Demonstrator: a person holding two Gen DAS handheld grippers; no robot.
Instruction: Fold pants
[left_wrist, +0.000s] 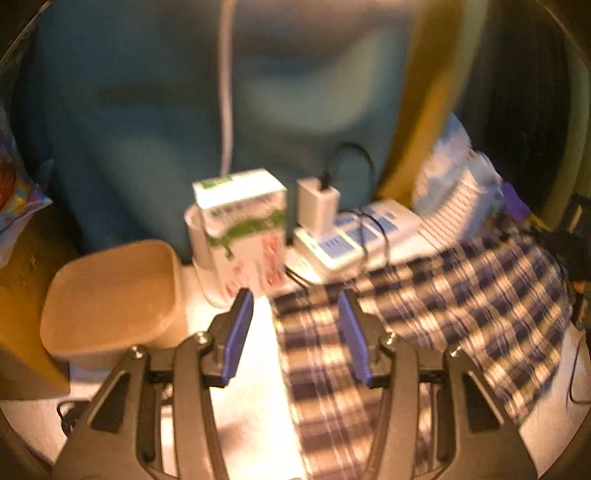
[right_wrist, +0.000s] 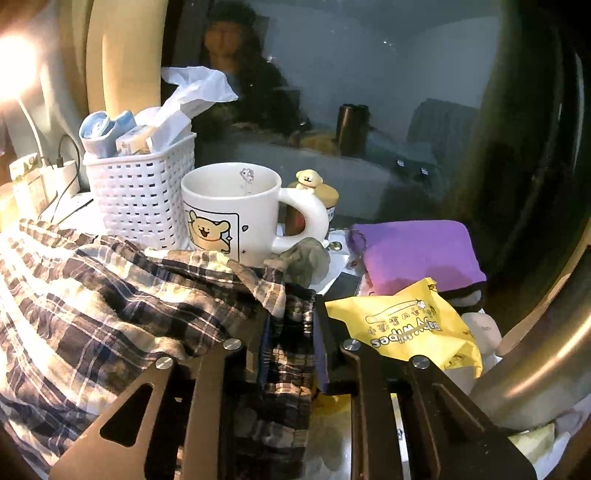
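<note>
Right gripper (right_wrist: 288, 328): pads pinching a bunched edge of the plaid pants (right_wrist: 110, 295); left gripper (left_wrist: 295, 317): fingers spread above the pants, holding nothing; pants draped over the cluttered table (left_wrist: 258, 424); mug (right_wrist: 231, 210) and white basket (right_wrist: 140, 199) just behind.

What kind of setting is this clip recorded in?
Probably a home, on a cluttered desk or table by a window at night. A cartoon mug, a basket of tissues and baby wipes crowd the plaid pants.
</note>
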